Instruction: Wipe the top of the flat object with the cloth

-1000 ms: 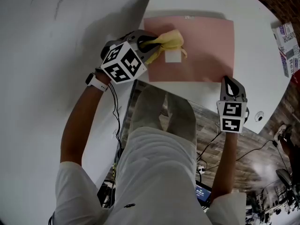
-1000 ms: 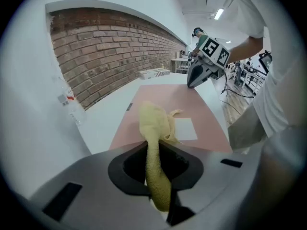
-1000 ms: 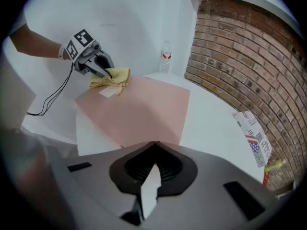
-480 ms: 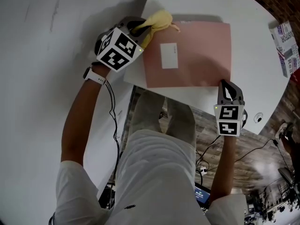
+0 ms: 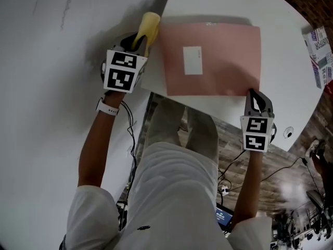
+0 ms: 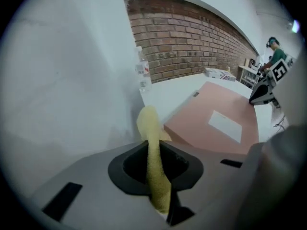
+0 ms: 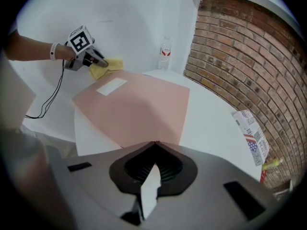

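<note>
A pink flat object [image 5: 218,61] with a white label [image 5: 192,60] lies on the round white table [image 5: 281,25]. My left gripper [image 5: 138,43] is shut on a yellow cloth [image 5: 146,27], which sticks out past the jaws. It hangs just left of the pink object, off its top, close to the white wall. In the left gripper view the cloth [image 6: 154,152] stands up between the jaws, with the pink object [image 6: 201,114] to the right. My right gripper [image 5: 254,92] is shut at the object's near right corner, its tips [image 7: 154,143] closed on that edge.
A water bottle [image 7: 165,54] stands at the table's far edge by the brick wall [image 7: 240,47]. A printed box [image 5: 320,51] lies at the table's right side. The white wall [image 5: 62,46] runs close along the left. The table's near edge is beside my legs.
My left gripper has carried the cloth leftwards off the pink object's top, from over the label to the table's left edge. The right gripper has stayed at the near right corner.
</note>
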Available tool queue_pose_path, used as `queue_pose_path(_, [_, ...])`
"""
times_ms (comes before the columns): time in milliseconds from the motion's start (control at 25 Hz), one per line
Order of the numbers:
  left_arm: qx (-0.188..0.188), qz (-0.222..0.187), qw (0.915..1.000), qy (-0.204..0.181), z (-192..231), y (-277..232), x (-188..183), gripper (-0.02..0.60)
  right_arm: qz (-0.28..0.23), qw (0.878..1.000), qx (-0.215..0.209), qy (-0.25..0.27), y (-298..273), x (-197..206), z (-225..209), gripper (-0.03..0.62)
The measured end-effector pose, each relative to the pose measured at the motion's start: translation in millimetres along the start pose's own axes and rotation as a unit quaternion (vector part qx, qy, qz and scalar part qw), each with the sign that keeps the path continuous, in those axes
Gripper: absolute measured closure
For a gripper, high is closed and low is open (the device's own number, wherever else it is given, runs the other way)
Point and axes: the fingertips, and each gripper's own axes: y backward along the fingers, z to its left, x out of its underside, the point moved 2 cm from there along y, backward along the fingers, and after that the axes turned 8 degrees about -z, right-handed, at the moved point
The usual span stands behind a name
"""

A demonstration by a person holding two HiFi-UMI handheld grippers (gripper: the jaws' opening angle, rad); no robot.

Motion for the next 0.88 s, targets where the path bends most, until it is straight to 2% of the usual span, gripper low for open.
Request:
queue_pose_path(80, [0.001, 0.011, 0.9998, 0.018, -5.5, 2.8, 18.2, 0.522, 0.003, 1.0, 0.003, 0.003, 0.3, 0.4, -0.5, 0.588])
queue_pose_path(200, [-0.002, 0.023, 0.9997, 0.009, -8.6, 1.0, 31.6, 0.522, 0.007, 1.0, 0.004, 0.013, -0.2, -1.2, 0.6, 0.588])
queue_pose_path(320, [-0.001, 0.022, 0.9998, -0.005, -13.0, -6.2, 27.3, 0.522, -0.002, 1.0, 0.023, 0.009, 5.5, -4.4, -0.1, 0.587])
queue_pose_path(440, [0.007, 0.015, 0.9997, -0.021, -18.1, -15.5, 16.3, 0.522, -0.033, 0.998, 0.043, 0.013, 10.4, -20.9, 3.1, 0.586])
queue_pose_path(600, [0.024, 0.01, 0.9994, -0.023, -24.2, -19.1, 15.8, 0.521, -0.078, 0.996, 0.03, 0.016, -2.1, -46.2, 18.8, 0.586])
queue_pose_path(720, [0.041, 0.014, 0.9985, -0.035, -33.5, -20.9, 20.5, 0.52, -0.077, 0.997, 0.003, 0.011, -14.3, -50.8, 33.7, 0.586])
queue_pose_path(880, [0.087, 0.001, 0.995, -0.048, -51.9, -18.9, 25.5, 0.521, -0.061, 0.998, -0.014, -0.032, -23.7, -42.2, 38.6, 0.588])
